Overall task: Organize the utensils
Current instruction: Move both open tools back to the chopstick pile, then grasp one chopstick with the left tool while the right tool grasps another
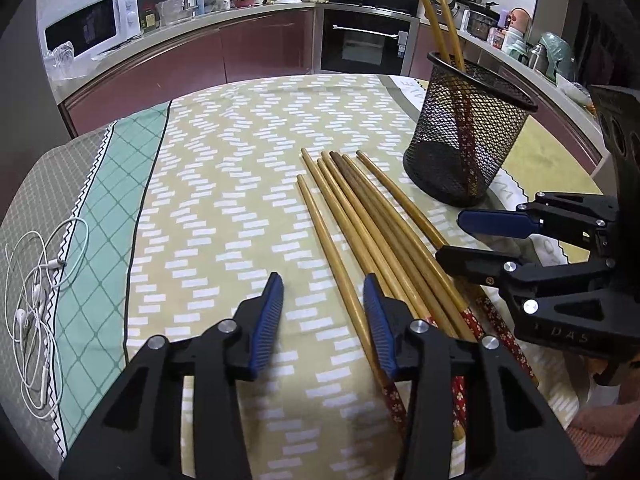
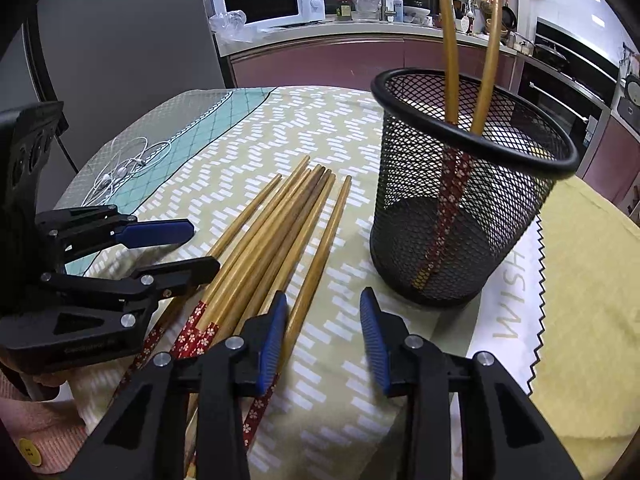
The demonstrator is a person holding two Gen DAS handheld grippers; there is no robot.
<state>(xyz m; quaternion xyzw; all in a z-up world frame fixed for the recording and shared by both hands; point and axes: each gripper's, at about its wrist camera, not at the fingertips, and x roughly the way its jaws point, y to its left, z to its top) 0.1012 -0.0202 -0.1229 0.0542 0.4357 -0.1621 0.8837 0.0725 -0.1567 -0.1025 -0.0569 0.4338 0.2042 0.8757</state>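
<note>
The scene was a home kitchen, with a white microwave on the counter behind and a table covered by a patterned tablecloth in yellow, green and grey. On the cloth lay a loose bundle of wooden chopsticks, their red flowered ends toward the person, and just beside the far tips stood a black mesh holder in which two chopsticks already stood upright. The step in hand seemed to be the picking of the next chopsticks from the bundle. The left gripper was partly open, with the outermost single chopstick between its blue pads, but the pads did not press on it. The right gripper was also partly open and held nothing; its left pad touched or nearly touched the rightmost chopstick of the bundle, I could not tell which. The next move would probably require each gripper to centre on one stick, close fully, and lift it clear toward the holder without dragging the neighbours. The left wrist view showed white earphones clearly at the table edge and the oven behind; the right wrist view showed the inside of the holder, the printed cloth edge under it, and a pink sleeve.
</note>
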